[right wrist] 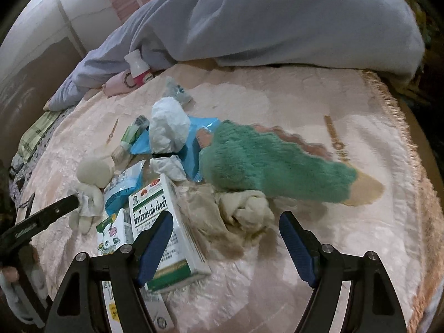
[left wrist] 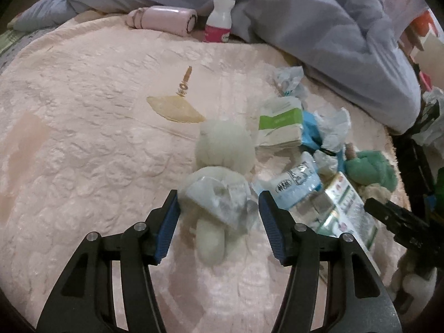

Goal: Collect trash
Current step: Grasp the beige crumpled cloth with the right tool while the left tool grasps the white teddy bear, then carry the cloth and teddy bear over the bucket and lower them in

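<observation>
Clear crumpled wrapper (left wrist: 219, 199) between pads of spread left claw (left wrist: 219, 208), untouched.

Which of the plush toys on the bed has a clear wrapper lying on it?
The cream plush toy between the left gripper's open fingers: a crumpled clear wrapper lies across it. The green plush toy carries none.

White carton (right wrist: 163, 222) with green bands, right wrist view: reads "GUILIN" in spaced letters, "WATERMELON FROST" below it; red logo near its top corner and small print lower down, neither legible. Blue-white packet (right wrist: 123, 186) beside it: printed marks, unreadable. Bottle (left wrist: 219, 20) with pink label, left wrist view: text too small to read.
</observation>
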Available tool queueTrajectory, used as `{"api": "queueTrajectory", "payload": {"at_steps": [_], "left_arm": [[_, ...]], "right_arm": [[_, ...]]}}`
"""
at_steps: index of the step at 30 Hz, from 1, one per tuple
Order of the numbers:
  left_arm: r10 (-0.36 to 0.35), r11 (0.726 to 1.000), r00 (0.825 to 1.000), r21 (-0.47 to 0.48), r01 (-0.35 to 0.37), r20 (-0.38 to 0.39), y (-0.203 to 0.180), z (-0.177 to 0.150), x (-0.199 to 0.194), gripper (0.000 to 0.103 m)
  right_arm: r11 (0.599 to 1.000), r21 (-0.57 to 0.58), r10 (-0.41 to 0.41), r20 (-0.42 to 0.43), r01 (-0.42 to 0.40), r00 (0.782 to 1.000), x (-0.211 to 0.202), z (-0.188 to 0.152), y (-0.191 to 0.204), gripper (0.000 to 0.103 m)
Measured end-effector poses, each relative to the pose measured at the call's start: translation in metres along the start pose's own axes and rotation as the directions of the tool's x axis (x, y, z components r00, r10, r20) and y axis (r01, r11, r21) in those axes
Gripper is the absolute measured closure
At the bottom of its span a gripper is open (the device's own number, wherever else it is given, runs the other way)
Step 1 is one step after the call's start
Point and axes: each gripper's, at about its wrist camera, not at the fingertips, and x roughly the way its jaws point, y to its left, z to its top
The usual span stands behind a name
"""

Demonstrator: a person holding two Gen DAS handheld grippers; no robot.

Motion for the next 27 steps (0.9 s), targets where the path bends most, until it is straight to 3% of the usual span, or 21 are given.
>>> {"api": "queueTrajectory", "payload": {"at_steps": [2, 3, 4, 7, 16, 27], "left_arm": [[-0.002, 1.0, 1.0, 0.013, 0.003, -0.007, -0.003, 0.002, 0.009, 0.047], [-0.004, 1.0, 1.0, 0.017, 0.005, -0.01, -0.003, 0.002, 0.012, 0.051], [-0.01, 1.0, 1.0, 0.015, 0.01, -0.017, -0.003, 0.003, 0.015, 0.065], [-0.04, 0.999, 0.999, 0.005, 0.04, -0.038, -0.002, 0.0, 0.017, 0.075], [-0.109, 0.993, 0.994, 0.052, 0.109, -0.002, -0.012, -0.02, -0.038, 0.077], [-0.184, 0.966, 0.983, 0.187, 0.18, 0.005, -0.075, -0.055, -0.082, 0.077]], "right_arm": [[1.0, -0.005, 0.007, 0.007, -0.007, 1.0, 0.005, 0.0, 0.0, 0.036], [1.0, 0.0, 0.026, 0.018, -0.026, 0.999, 0.005, -0.001, -0.002, 0.048], [0.999, 0.007, 0.039, 0.028, -0.04, 0.999, 0.004, -0.001, -0.004, 0.056], [1.0, 0.001, 0.029, 0.035, -0.029, 0.999, 0.003, -0.002, -0.005, 0.066], [0.997, -0.01, 0.077, 0.109, -0.076, 0.991, -0.052, -0.021, -0.01, 0.069], [0.998, -0.027, 0.061, 0.125, -0.058, 0.99, -0.105, -0.067, -0.007, 0.069]]}}
